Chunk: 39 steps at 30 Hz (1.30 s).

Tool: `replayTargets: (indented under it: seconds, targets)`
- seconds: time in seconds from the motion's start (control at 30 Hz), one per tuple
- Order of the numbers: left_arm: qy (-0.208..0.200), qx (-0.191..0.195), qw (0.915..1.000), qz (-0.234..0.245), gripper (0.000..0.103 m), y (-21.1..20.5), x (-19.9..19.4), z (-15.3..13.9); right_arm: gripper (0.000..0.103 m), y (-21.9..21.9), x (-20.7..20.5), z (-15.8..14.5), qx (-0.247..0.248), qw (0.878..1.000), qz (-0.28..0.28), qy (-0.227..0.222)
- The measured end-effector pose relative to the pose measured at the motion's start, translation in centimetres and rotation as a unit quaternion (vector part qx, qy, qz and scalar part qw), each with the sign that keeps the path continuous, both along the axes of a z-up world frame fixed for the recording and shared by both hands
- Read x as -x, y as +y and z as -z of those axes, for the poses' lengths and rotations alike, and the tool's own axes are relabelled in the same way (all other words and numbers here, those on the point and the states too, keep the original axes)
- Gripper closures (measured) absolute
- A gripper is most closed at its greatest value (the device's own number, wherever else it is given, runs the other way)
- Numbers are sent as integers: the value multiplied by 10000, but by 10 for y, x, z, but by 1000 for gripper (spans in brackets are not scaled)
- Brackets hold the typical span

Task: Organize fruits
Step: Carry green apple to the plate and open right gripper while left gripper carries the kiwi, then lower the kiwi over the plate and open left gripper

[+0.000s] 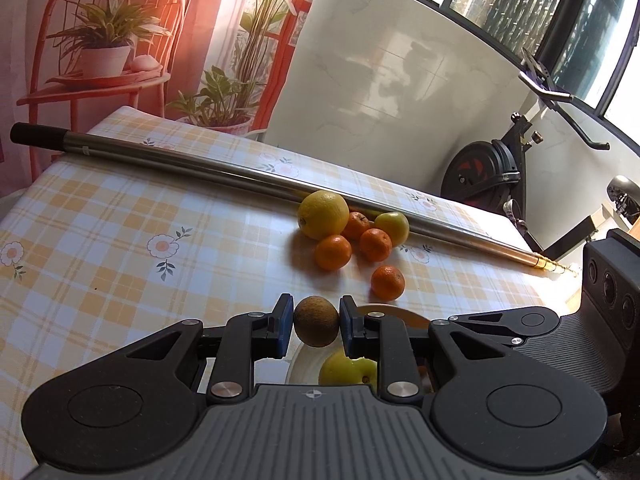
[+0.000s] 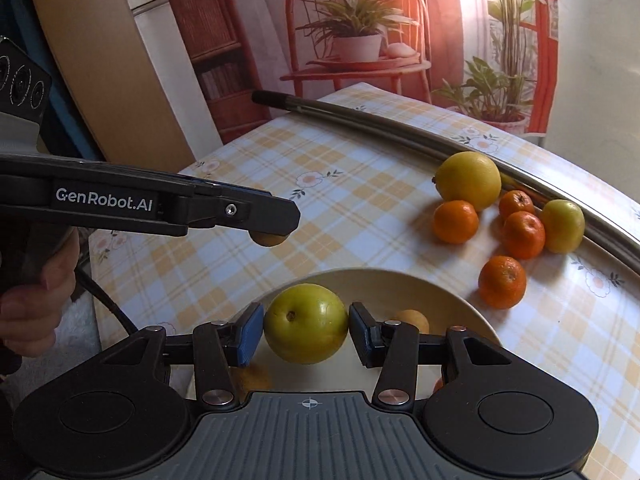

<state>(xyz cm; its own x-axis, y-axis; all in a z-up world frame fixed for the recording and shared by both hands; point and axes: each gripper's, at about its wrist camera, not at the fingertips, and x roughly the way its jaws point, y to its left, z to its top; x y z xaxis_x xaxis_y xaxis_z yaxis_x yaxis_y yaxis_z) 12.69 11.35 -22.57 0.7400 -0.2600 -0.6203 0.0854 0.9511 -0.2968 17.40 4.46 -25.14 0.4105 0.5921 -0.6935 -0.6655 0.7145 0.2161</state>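
My left gripper (image 1: pixel 316 318) is shut on a small brown round fruit (image 1: pixel 316 326) and holds it above the near rim of a cream plate (image 1: pixel 304 364). In the right wrist view the left gripper (image 2: pixel 276 226) shows side-on, with the brown fruit (image 2: pixel 269 239) peeping out below its fingers. Over the plate (image 2: pixel 448 292), my right gripper (image 2: pixel 306 328) is shut on a green apple (image 2: pixel 306 322). Two small yellowish fruits (image 2: pixel 412 319) lie in the plate. A big yellow citrus (image 2: pixel 468 179), several tangerines (image 2: pixel 456 222) and a green-yellow fruit (image 2: pixel 562 226) lie loose on the cloth.
A long metal pole (image 1: pixel 240 168) lies across the checked tablecloth (image 1: pixel 120 220) right behind the fruit pile. A hand (image 2: pixel 32 304) grips the left gripper's handle at the table's left edge. An exercise bike (image 1: pixel 500 168) stands beyond the table's far right corner.
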Motion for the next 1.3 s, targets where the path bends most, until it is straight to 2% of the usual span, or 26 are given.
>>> replayTargets:
  seconds: [0.37, 0.67, 0.9, 1.1, 1.3]
  targets:
    - [24, -64, 10000, 24, 77, 0, -1, 3, 60, 11, 12, 9, -15, 9994, -275, 231]
    - [35, -139, 9998, 107, 77, -4, -6, 3, 57, -9, 5, 5, -285, 9993, 12, 244]
    - [102, -274, 9992, 267, 77, -12, -8, 7, 57, -47, -1, 0, -430, 9945, 951, 72]
    - [269, -524, 9969, 516, 77, -27, -12, 15, 57, -76, -1, -4, -472, 9824, 1799, -152]
    - [384, -878, 9928, 716, 77, -40, -17, 22, 57, -94, 0, -7, -547, 9717, 2276, -311]
